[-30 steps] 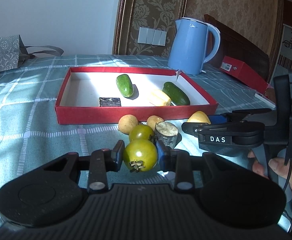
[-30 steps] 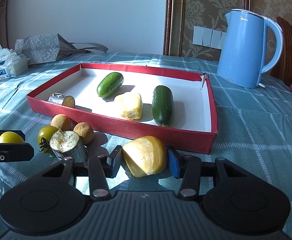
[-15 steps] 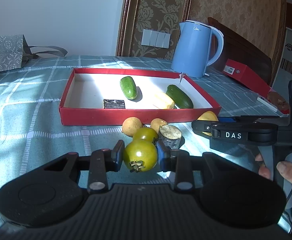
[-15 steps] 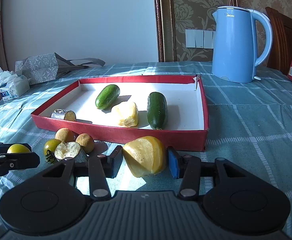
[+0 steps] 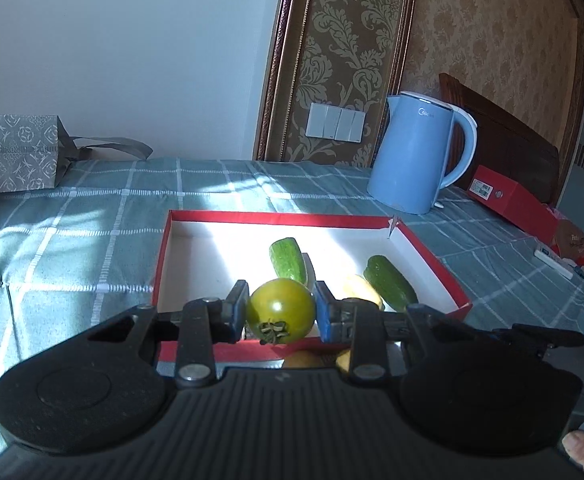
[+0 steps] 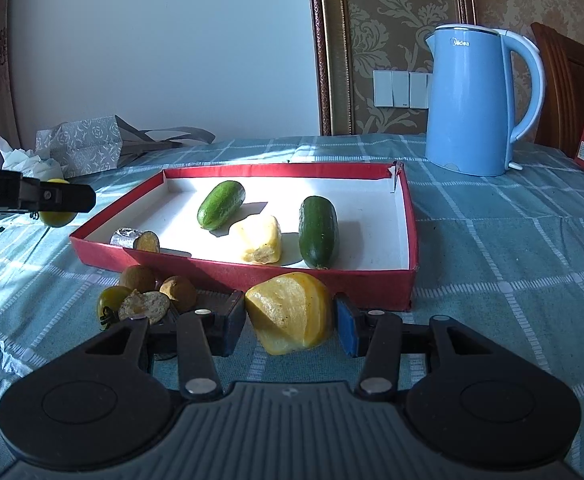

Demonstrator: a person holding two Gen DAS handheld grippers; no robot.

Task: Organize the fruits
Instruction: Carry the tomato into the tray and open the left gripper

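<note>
My left gripper (image 5: 280, 314) is shut on a green tomato (image 5: 280, 302), held in the air above the near wall of the red tray (image 5: 276, 218). From the right wrist view this gripper (image 6: 86, 198) hangs left of the tray (image 6: 409, 216). In the tray lie a light cucumber (image 6: 220, 205), a dark cucumber (image 6: 318, 230), a yellow fruit chunk (image 6: 260, 239) and a dark cut piece (image 6: 136, 239). My right gripper (image 6: 290, 320) is shut on a yellow fruit piece (image 6: 292, 312) just before the tray's near wall.
Left of my right gripper, on the checked cloth, sit two brown round fruits (image 6: 138, 278), a second green tomato (image 6: 112, 300) and a cut stub (image 6: 146, 306). A blue kettle (image 6: 471, 100) stands behind the tray, a red box (image 5: 511, 200) at far right, a grey bag (image 6: 80, 148) at back left.
My left gripper rose with the green tomato and moved forward over the tray's near wall, leaving the loose fruits below. The right gripper kept its place with the yellow piece.
</note>
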